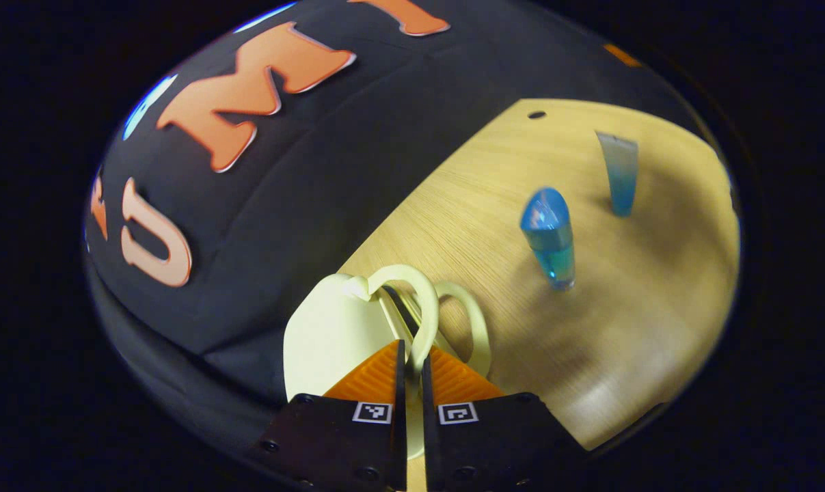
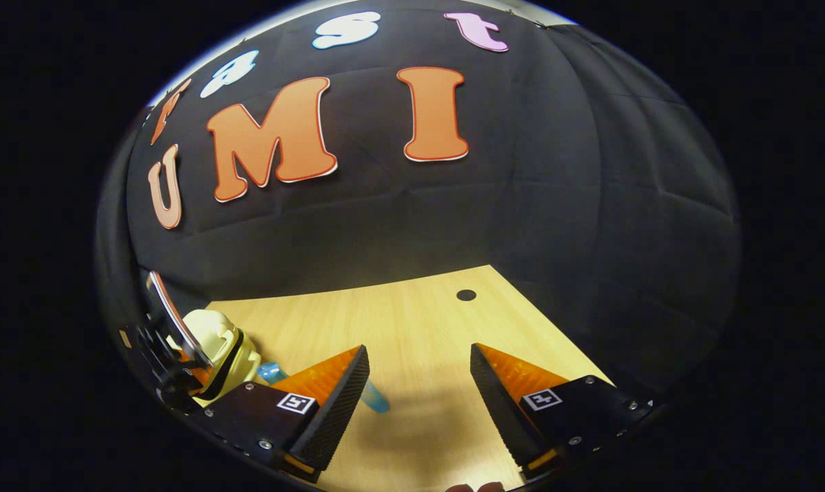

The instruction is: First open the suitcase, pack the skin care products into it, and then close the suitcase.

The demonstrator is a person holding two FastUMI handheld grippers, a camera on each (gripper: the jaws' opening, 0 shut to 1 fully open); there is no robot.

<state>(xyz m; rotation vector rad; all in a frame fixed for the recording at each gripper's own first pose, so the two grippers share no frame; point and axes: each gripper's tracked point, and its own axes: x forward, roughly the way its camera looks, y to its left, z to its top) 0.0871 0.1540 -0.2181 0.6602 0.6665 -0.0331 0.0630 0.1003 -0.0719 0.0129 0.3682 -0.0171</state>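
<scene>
The wooden table (image 1: pixel 610 355) carried the cream suitcase (image 1: pixel 330 335) at six o'clock, its handle (image 1: pixel 422 307) pinched by the closed left gripper (image 1: pixel 412 369). The blue bottle (image 1: pixel 550 239) stood upright at two o'clock, the tube (image 1: pixel 620 174) beyond. The right gripper (image 2: pixel 419 383) gaped empty.

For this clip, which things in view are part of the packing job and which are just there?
Part of the job:
- pale yellow plastic suitcase, its handle pinched in the left claw
- clear blue round-topped bottle, standing
- blue squeeze tube, standing
- right claw, open over the table

Just there:
- light wooden table
- small dark hole in the tabletop
</scene>
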